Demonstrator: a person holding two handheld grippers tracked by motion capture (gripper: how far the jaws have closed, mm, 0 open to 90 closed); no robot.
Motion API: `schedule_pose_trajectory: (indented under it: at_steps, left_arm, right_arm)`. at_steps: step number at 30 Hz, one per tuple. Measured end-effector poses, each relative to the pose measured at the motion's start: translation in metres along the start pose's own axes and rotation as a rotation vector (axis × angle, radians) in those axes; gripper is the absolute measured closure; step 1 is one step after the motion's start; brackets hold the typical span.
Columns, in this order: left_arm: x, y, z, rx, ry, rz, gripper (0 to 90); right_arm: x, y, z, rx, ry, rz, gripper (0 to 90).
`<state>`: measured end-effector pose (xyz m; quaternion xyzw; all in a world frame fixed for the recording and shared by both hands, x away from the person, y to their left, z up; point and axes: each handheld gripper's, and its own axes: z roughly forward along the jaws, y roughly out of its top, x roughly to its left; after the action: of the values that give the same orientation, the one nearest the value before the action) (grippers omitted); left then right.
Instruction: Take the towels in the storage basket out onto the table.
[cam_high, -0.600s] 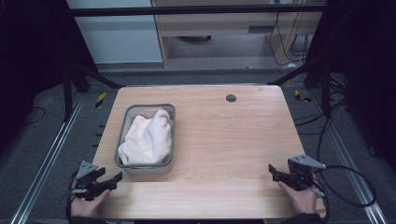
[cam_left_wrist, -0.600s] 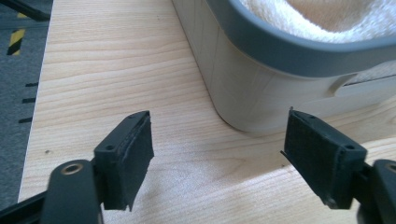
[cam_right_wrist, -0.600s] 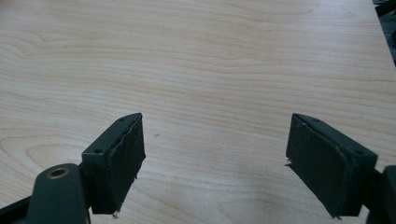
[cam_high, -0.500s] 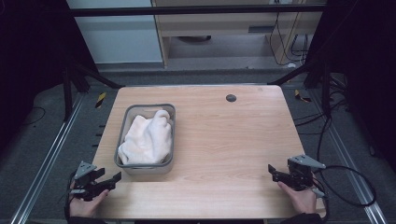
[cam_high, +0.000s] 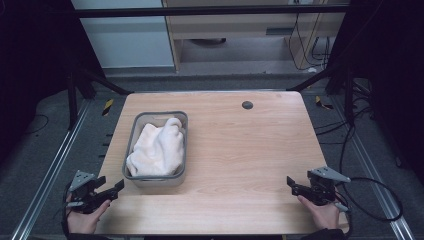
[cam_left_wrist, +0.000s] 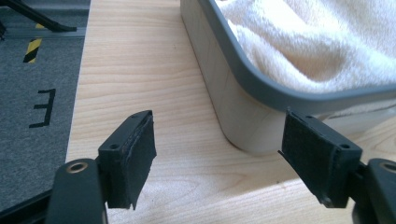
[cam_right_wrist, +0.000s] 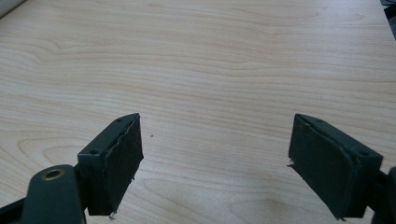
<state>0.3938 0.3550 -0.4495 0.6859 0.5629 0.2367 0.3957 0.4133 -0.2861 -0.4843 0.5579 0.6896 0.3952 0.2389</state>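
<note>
A grey-rimmed bin (cam_high: 134, 134) is shown on the wooden surface (cam_high: 250, 150), with a white towel (cam_high: 157, 147) bunched inside it. The left gripper (cam_high: 111, 190) is held just beside the bin's near corner, jaws apart and empty; the right gripper (cam_high: 292, 184) is held well apart from the bin, over bare wood, jaws likewise spread. If the towel is to be lifted, a raised fold is best pinched, the bin rim being cleared first.

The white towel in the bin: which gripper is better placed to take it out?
Left, probably. The left gripper is open beside the bin holding the towel; the right gripper, also open, faces bare table.
</note>
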Motion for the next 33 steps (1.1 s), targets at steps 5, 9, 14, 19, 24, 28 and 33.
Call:
schedule_pose_trajectory:
  at_steps: [5, 9, 14, 19, 24, 28, 33]
  left_arm:
    - [0.001, 0.009, -0.006, -0.023, 0.007, 0.000, 24.1]
    - [-0.001, 0.018, -0.014, -0.050, -0.005, 0.001, 23.7]
    - [-0.005, 0.026, -0.023, -0.067, -0.021, 0.010, 23.6]
    - [-0.009, 0.034, -0.031, -0.085, -0.030, 0.022, 23.6]
    - [-0.010, 0.040, -0.035, -0.096, -0.036, 0.025, 23.9]
    - [-0.013, 0.045, -0.035, -0.095, -0.046, 0.030, 24.6]
    - [-0.020, 0.054, -0.032, -0.094, -0.067, 0.056, 25.4]
  right_arm:
    - [0.001, -0.001, 0.001, 0.007, 0.001, -0.014, 17.3]
    - [0.001, -0.001, 0.000, 0.003, 0.000, -0.013, 17.4]
    - [0.002, -0.001, 0.000, 0.004, 0.002, -0.014, 17.4]
    - [0.004, 0.000, 0.000, 0.002, -0.002, -0.026, 17.6]
    - [0.010, 0.001, 0.001, 0.002, 0.010, -0.040, 18.4]
    - [0.013, 0.001, 0.003, 0.005, 0.013, -0.057, 18.7]
    - [0.014, 0.001, 0.003, 0.010, 0.007, -0.061, 18.7]
